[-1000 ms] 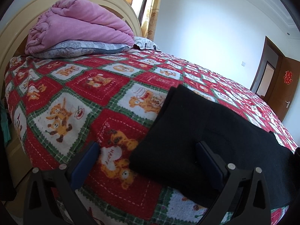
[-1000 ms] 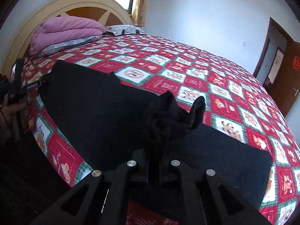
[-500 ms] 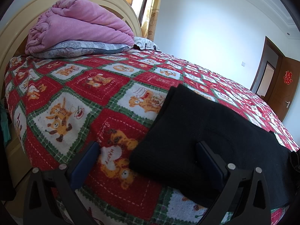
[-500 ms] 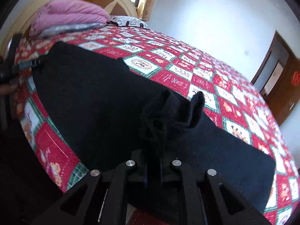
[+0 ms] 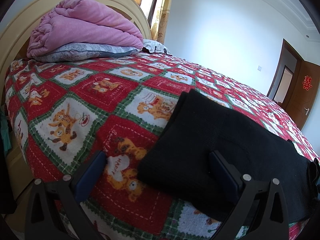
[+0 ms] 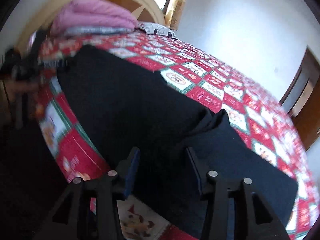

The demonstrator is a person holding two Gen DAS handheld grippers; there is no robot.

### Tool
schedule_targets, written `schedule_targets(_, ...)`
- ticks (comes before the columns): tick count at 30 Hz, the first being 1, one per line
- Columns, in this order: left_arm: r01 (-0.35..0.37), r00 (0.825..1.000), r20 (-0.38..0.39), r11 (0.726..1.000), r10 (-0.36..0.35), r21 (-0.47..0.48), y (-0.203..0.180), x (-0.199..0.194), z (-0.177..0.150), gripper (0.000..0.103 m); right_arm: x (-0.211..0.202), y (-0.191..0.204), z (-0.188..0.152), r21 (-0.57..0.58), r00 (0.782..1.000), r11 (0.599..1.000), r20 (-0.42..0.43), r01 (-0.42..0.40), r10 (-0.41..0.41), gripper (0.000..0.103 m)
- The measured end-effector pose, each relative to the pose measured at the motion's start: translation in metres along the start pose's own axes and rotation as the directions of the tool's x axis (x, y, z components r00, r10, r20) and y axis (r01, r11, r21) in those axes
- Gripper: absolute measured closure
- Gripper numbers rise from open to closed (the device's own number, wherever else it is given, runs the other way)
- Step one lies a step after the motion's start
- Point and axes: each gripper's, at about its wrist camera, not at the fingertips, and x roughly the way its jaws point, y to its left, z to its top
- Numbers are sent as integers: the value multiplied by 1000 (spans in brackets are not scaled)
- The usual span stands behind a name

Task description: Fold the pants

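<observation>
Black, seemingly knit pants (image 5: 220, 140) on quilted bedspread (image 5: 84, 124).

Left tool (image 5: 156, 172) jaws wide apart, angled downward, right tool (image 6: 162, 168) jaws just opened, gripping nothing

Black pants (image 5: 220, 140), red-green checked bedspread (image 5: 84, 104).

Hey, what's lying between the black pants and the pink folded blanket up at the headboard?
Only bare patchwork bedspread between the pants and the pink blanket, which sits on a pillow; clearest in the left wrist view.
</observation>
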Motion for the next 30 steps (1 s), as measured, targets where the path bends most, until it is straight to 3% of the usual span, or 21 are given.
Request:
schedule_targets(3,0,1000,1,1000,0,0,0,0,0,0,-8,-21,4,110,999,994,49,-25,20,55)
schedule_targets(6,1,1000,1,1000,-1,-1,0,0,0,0,-18,-60,5,304,987,943,124,-134,101,55)
schedule_targets(8,1,1000,0,1000,-1,0,0,0,-1,0,-12,-81,8,396,983,903,140,-163,116,55)
schedule_targets(11,1,1000,0,1000,-1,-1,-1,0,-1,0,5,-91,16,442,982,879,124,-181,139,55)
schedule_targets(13,0,1000,1,1000,0,0,-1,0,-1,0,30,-85,21,466,973,856,55,-223,223,55)
schedule_targets(14,0,1000,1,1000,0,0,-1,0,-1,0,45,-77,22,466,966,854,9,-233,258,55)
schedule_targets(18,-6,1000,2,1000,6,4,-2,1,-1,0,47,-51,27,375,981,910,0,-179,193,53)
schedule_targets(25,-17,1000,0,1000,17,14,-4,1,0,0,18,-70,14,436,980,879,36,-193,197,53)
schedule_targets(28,-21,1000,0,1000,21,13,-4,0,0,0,-3,-70,1,411,993,905,-7,-108,121,53)
schedule_targets(30,-20,1000,-1,1000,20,12,-3,0,0,0,-2,-65,-7,399,989,910,-50,-111,142,53)
